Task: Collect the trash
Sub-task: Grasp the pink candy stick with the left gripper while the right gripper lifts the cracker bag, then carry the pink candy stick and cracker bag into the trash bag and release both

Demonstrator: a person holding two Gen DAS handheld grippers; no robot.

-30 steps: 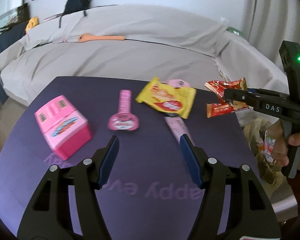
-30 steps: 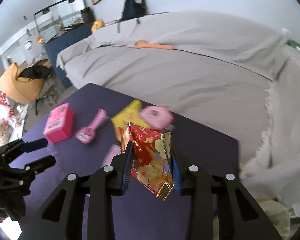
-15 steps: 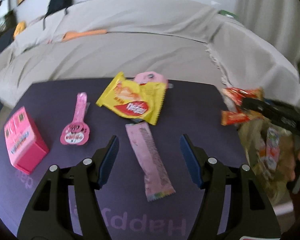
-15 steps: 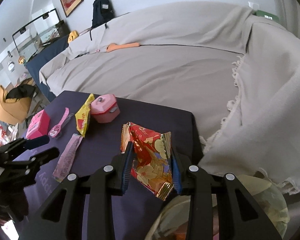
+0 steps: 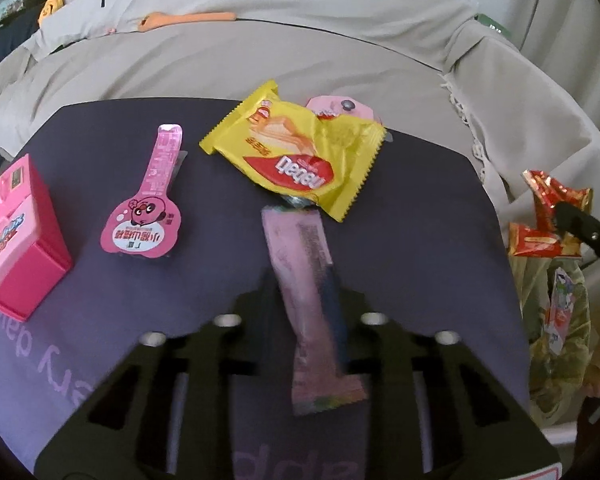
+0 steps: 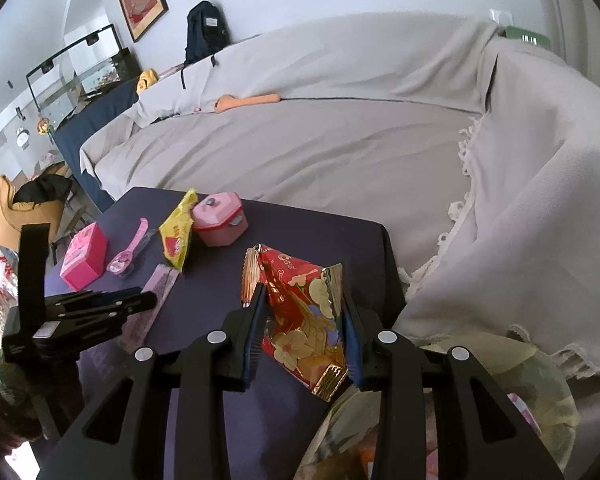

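A long pink wrapper (image 5: 300, 264) lies on the purple table (image 5: 120, 300), and my left gripper (image 5: 302, 312) is closing its jaws across the wrapper's width, pads against its sides. From the right wrist view the left gripper (image 6: 140, 304) sits low over that pink wrapper (image 6: 162, 280). My right gripper (image 6: 304, 308) is shut on a red and gold snack wrapper (image 6: 296, 304), held at the table's right edge above a translucent trash bag (image 6: 540, 380). A yellow wafer wrapper (image 5: 300, 152) and a pink lollipop-shaped wrapper (image 5: 148, 216) lie further back.
A pink toy box (image 5: 16, 236) stands at the table's left, a pink round case (image 6: 220, 216) behind the yellow wrapper. A grey covered sofa (image 6: 340, 140) wraps around the far and right sides. The trash bag (image 5: 556, 320) hangs off the right edge with wrappers inside.
My left gripper moved forward and down over the long pink wrapper and narrowed its jaws onto it. The right gripper carried the red wrapper rightward to above the bag.
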